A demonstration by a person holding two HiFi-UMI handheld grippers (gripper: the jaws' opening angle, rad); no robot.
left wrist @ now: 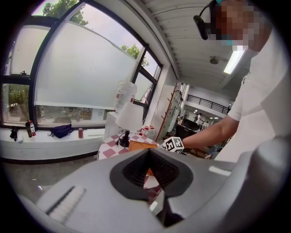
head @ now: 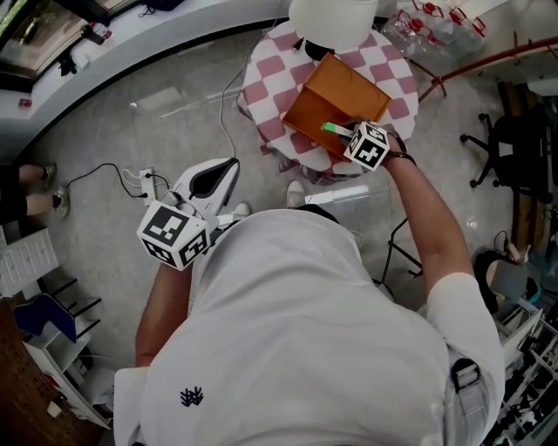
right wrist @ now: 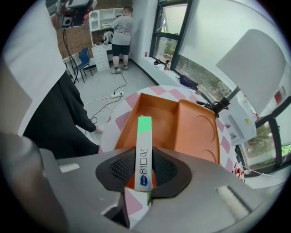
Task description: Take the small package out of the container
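One small package [right wrist: 143,152], probably a light, stiff carton, sits over the orange container's [right wrist: 200,129] near edge, pinched near one end by the right hand-held gripper's [right wrist: 144,167] closing jaws; left hand-held gripper [left wrist: 150,172] clenched, empty.

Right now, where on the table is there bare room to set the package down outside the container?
Bare cloth left of the container, out to the table edge, is widest. A narrower strip lies on its right. The lamp crowds the far side. The right gripper, jaws closing on the package, covers the near edge.
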